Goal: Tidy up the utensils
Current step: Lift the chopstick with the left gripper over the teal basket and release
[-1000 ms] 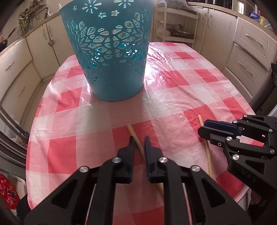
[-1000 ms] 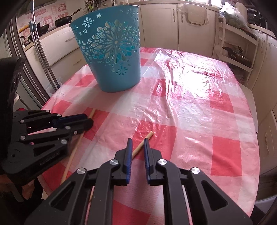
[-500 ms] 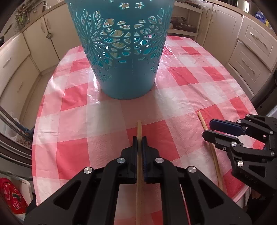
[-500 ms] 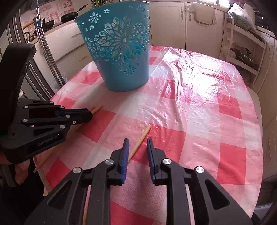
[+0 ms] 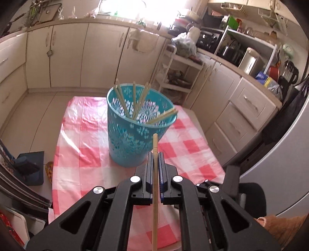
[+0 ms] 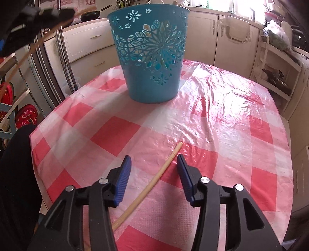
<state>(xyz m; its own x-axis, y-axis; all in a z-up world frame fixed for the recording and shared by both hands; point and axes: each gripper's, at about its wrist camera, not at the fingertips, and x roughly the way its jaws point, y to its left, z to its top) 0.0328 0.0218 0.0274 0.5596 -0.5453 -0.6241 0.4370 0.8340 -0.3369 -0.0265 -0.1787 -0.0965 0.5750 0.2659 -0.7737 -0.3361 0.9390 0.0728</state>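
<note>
My left gripper [image 5: 154, 155] is shut on a wooden chopstick [image 5: 155, 185], raised high above the table and facing the teal cut-out basket [image 5: 135, 135]. Several chopsticks [image 5: 135, 102] lean inside that basket. In the right wrist view the left gripper [image 6: 38, 17] appears blurred at the top left with its chopstick [image 6: 21, 59] trailing down. My right gripper [image 6: 153, 159] hovers low over the table with its jaws opening. A second chopstick [image 6: 154, 181] lies on the cloth between them, untouched by the pads. The basket [image 6: 150, 58] stands beyond it.
A red and white checked tablecloth [image 6: 222, 135] under shiny plastic covers the oval table. Cream kitchen cabinets [image 5: 67, 56] and a cluttered counter surround it. A white shelf rack [image 5: 179, 77] stands behind the basket. A dark trouser leg [image 6: 17, 183] is at the table's left edge.
My left gripper lifted its chopstick off the table and rose well above the basket rim. My right gripper's jaws widened around the chopstick still lying on the cloth.
</note>
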